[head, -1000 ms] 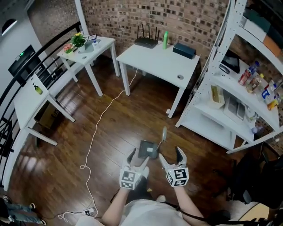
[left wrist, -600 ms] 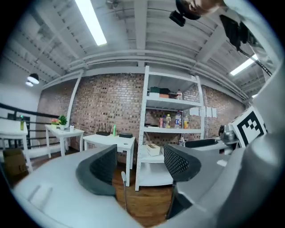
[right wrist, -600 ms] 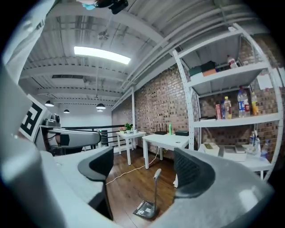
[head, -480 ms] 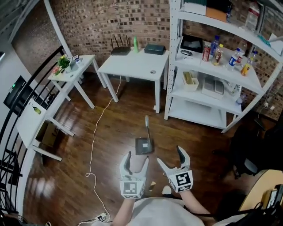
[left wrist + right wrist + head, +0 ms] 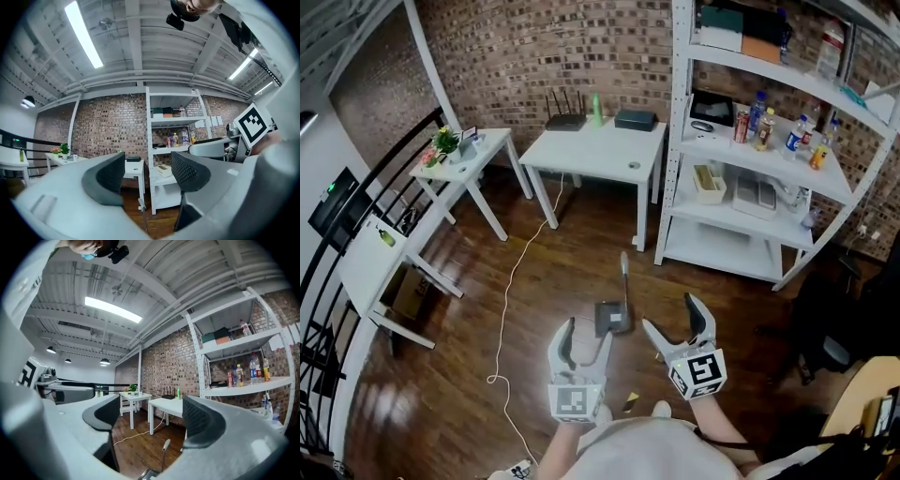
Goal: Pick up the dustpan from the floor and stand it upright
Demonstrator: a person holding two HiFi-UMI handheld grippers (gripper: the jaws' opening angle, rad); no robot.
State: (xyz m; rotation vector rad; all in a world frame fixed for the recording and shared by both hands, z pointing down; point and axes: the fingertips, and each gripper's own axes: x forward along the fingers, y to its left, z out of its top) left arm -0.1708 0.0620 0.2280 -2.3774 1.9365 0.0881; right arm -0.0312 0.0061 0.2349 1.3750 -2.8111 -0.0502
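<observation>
The dark grey dustpan (image 5: 614, 317) stands upright on the wooden floor, its long handle (image 5: 624, 272) pointing up. Both grippers hang apart from it, nearer to me. My left gripper (image 5: 584, 339) is open with nothing between its jaws. My right gripper (image 5: 675, 323) stands wide with its jaws closing slightly, also with nothing between them. In the left gripper view the dustpan handle (image 5: 143, 211) shows low between the pads of my left gripper (image 5: 150, 176). In the right gripper view the handle (image 5: 164, 453) rises from the floor below my right gripper (image 5: 152, 420).
A white table (image 5: 595, 141) stands against the brick wall, with a white shelving unit (image 5: 750, 169) of bottles and boxes to its right. A white cable (image 5: 511, 291) trails over the floor at the left. A smaller white table (image 5: 459, 159) and a black railing (image 5: 337, 281) stand further left.
Both grippers have lifted up and back from the dustpan, which stays standing on the floor. The right jaws have spread wider. My head view has risen and shows more of the shelves.
</observation>
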